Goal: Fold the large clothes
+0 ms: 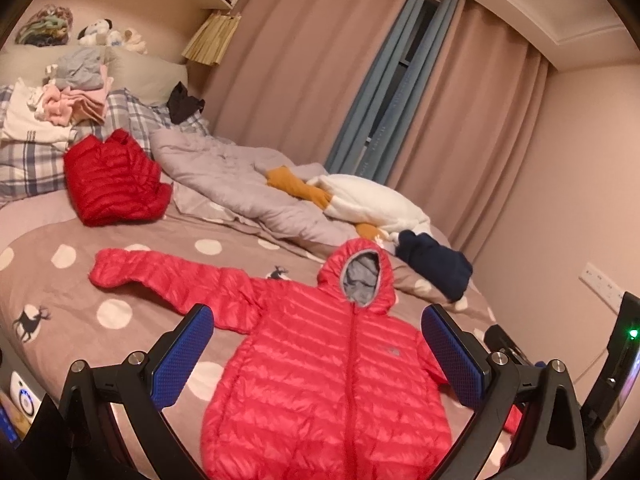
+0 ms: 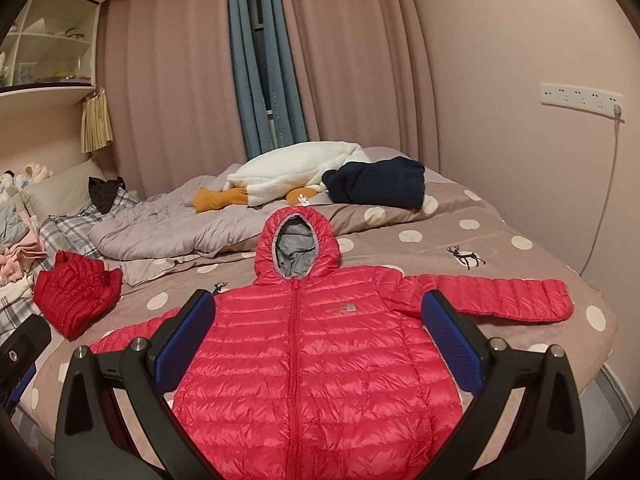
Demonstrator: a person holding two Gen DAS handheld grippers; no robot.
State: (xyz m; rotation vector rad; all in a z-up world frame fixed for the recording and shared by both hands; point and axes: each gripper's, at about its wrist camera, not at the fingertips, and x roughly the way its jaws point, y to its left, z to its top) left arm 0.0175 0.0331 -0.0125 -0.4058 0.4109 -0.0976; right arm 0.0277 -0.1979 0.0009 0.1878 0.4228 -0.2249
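Observation:
A pink-red hooded puffer jacket [image 1: 328, 380] [image 2: 320, 360] lies flat and zipped on the dotted bedspread, front up, hood toward the far side, both sleeves spread out sideways. My left gripper [image 1: 318, 328] hovers above the jacket's chest, open, with nothing between its blue pads [image 1: 184, 356]. In the right wrist view my right gripper [image 2: 318, 316] also hangs open over the jacket's body, blue pads [image 2: 452, 344] wide apart and empty. The jacket's right sleeve [image 2: 500, 296] stretches toward the bed edge; the left sleeve [image 1: 160, 276] reaches toward the pillows.
A folded darker red puffer jacket [image 1: 112, 180] [image 2: 76, 292] lies near the pillows. A navy garment [image 1: 436, 268] [image 2: 376, 184], a white and orange plush [image 2: 288, 176], a grey duvet [image 1: 248, 188] and a clothes pile [image 1: 60, 100] crowd the bed's far side. Wall and curtains stand beyond.

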